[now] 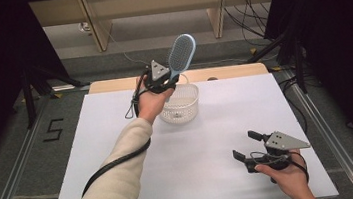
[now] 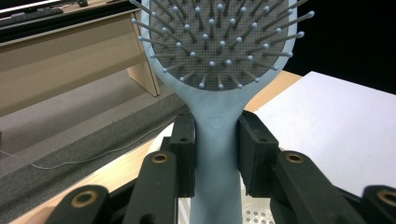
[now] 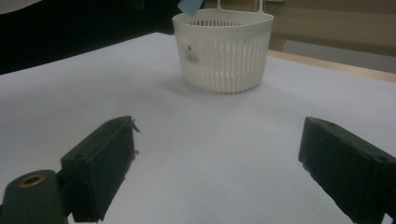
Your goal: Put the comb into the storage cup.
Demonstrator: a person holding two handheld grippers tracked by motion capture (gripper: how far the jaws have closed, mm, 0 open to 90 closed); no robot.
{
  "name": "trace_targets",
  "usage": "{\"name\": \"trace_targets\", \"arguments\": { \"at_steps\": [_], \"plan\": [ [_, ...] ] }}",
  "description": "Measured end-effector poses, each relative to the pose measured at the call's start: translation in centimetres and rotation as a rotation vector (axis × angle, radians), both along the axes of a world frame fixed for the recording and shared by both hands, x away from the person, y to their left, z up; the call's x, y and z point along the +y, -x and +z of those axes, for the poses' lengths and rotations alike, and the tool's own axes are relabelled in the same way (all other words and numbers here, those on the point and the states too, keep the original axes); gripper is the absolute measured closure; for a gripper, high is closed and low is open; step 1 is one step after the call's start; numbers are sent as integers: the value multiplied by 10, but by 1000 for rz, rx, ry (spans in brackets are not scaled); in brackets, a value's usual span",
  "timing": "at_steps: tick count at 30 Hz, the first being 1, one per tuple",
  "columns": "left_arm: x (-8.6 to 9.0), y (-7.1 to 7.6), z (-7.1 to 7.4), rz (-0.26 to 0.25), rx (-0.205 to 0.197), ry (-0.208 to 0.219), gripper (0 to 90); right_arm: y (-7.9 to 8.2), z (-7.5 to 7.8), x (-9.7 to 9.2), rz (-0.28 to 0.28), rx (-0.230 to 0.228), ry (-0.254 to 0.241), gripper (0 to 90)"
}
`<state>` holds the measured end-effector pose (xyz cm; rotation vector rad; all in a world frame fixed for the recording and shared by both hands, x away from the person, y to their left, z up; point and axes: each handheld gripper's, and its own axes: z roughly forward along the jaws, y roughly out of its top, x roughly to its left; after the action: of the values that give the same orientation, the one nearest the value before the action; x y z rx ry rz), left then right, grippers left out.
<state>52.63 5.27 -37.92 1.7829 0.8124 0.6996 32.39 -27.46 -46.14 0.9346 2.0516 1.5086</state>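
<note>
A light-blue paddle hairbrush (image 1: 180,53) is held up in the air above the far side of the table, its head tilted toward one o'clock in the high view and its handle running down into the left gripper (image 1: 163,83). In the left gripper view the two black jaws press on either side of the handle just below the bristled head (image 2: 219,42), so the tool is clamped on the brush at a narrow setting. The end of the handle hangs over a white slotted plastic basket (image 1: 181,105), which stands on the white table (image 1: 118,136) directly at the gripper's four o'clock; in the right gripper view the blue tip (image 3: 189,6) shows just above the basket's rim (image 3: 223,18).

The right gripper (image 1: 250,145) lies well apart, at about five o'clock from the basket near the table's near right corner, held low over the surface. Its jaws stand wide with nothing between them, aimed toward the basket.
</note>
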Motion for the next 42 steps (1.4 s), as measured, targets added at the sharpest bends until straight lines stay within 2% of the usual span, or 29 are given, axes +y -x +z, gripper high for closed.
{"name": "trace_targets", "arguments": {
  "at_steps": [42],
  "plan": [
    [-4,0,-11,-14,9,-4,696,0,0,0,0,1,1,116]
  ]
}}
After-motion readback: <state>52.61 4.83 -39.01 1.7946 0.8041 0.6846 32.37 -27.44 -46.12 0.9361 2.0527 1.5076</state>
